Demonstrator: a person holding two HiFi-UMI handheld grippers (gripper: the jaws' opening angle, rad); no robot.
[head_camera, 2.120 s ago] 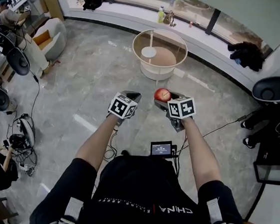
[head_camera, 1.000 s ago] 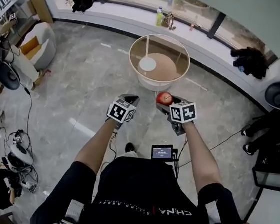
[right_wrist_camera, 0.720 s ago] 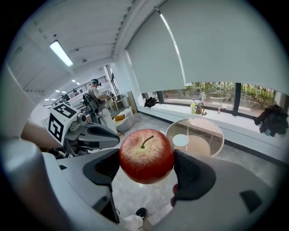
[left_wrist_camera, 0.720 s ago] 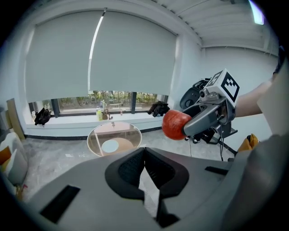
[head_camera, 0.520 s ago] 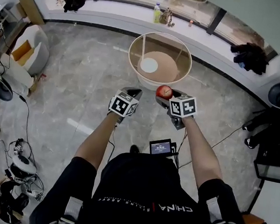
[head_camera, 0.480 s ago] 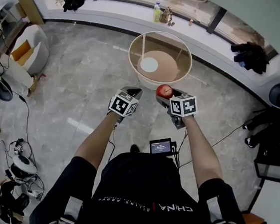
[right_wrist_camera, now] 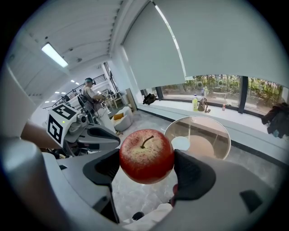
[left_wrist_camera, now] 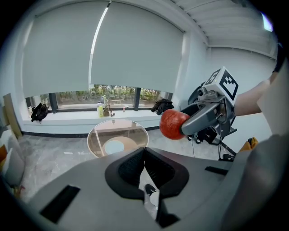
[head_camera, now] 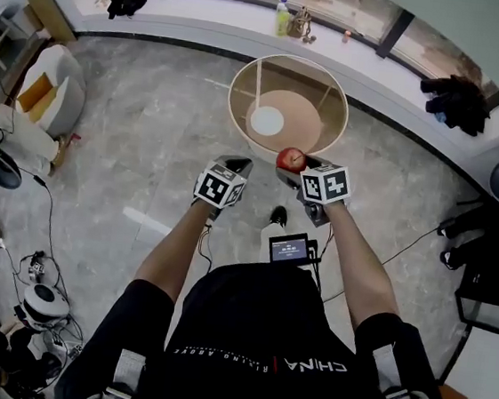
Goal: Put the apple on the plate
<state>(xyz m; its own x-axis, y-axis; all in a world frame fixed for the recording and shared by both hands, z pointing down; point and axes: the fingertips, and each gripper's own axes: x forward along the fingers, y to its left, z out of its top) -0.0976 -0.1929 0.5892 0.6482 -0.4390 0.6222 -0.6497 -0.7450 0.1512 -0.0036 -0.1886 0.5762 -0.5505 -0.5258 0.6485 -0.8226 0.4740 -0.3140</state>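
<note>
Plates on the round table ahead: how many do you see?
1. A pale plate lies left of centre on the round table, ahead of the apple held in the right gripper's jaws. None seems hidden.

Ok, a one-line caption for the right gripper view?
Right gripper holds a red apple stem-up; glass table and plate lie ahead.

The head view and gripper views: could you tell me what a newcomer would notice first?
The red apple stands out, clamped between the right gripper's fingers in the middle of the right gripper view. Next, the round glass table ahead by the window, a pale plate on it; the left gripper is shut and empty.
</note>
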